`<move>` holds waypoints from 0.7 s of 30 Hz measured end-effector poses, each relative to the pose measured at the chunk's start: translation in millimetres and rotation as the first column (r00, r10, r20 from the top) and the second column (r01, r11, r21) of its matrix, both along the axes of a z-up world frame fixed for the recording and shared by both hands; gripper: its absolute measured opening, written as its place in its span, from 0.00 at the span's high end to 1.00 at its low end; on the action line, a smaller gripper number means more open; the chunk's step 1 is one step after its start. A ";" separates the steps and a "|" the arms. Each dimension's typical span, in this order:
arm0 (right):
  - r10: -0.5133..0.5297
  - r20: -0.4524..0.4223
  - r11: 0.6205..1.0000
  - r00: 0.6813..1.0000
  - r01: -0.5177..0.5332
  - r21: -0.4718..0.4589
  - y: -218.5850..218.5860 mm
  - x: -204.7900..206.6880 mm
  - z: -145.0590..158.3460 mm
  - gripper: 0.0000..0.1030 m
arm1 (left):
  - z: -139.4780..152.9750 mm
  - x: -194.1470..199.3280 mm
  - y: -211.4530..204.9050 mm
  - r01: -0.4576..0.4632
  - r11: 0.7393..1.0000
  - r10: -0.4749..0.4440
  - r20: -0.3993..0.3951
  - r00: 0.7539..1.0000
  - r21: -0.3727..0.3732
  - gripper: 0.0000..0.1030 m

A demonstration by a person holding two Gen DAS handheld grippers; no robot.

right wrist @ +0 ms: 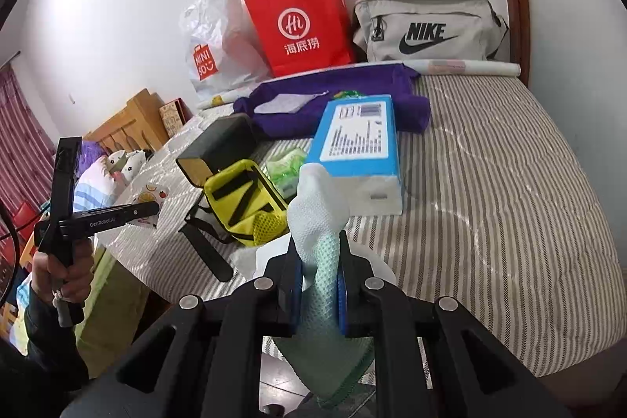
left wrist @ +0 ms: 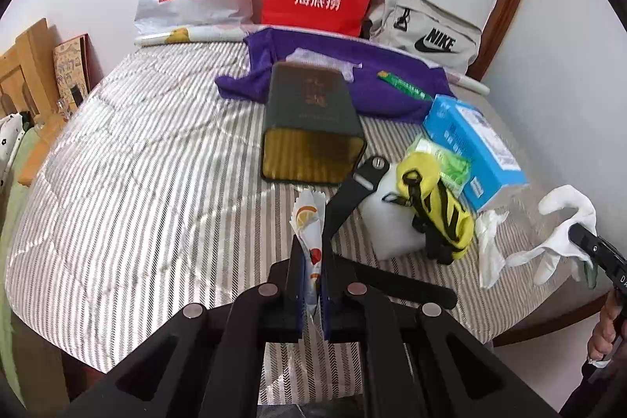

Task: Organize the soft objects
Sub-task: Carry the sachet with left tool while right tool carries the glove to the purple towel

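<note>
both jaws are clenched: the left gripper [left wrist: 311, 285] pinches a fruit-print packet [left wrist: 309, 222], the right gripper [right wrist: 319, 281] a white-and-green sock [right wrist: 319, 222], both above the bed's [right wrist: 509, 163] near edge. purple cloth [left wrist: 313, 46] lies toward the far edge, yellow pouch [left wrist: 435, 210] near the near edge.

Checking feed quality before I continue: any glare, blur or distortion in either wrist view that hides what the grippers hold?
Left wrist: strong fisheye bending, dark corners, bright light patches on the striped bedcover; the fruit-print packet in the left gripper stays sharp. Right wrist: same bending; the white-and-green sock in the right gripper is clear, slightly soft nearest the lens.
</note>
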State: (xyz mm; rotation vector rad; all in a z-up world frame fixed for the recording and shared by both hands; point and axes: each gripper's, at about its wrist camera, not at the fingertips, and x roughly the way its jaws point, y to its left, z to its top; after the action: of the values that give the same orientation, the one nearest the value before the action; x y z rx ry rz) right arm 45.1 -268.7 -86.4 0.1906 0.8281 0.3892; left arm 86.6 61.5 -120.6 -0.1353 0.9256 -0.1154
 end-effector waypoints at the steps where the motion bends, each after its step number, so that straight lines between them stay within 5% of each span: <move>1: 0.000 0.004 1.000 1.000 0.000 0.000 0.3 0.5 2.5 0.86 | 3.4 0.2 0.4 -0.001 1.000 0.001 0.007 1.000 -0.005 0.94; 21: 0.032 0.067 0.999 0.997 -0.031 -0.011 16.2 51.1 53.2 0.86 | 50.1 39.9 2.7 -0.015 1.000 0.016 0.074 0.997 -0.011 0.94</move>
State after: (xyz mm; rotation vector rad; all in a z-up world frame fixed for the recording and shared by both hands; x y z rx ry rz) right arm 96.3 -252.5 -33.3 0.1544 0.7676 0.4186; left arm 126.5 64.2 -70.4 -0.1466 0.8498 -0.1102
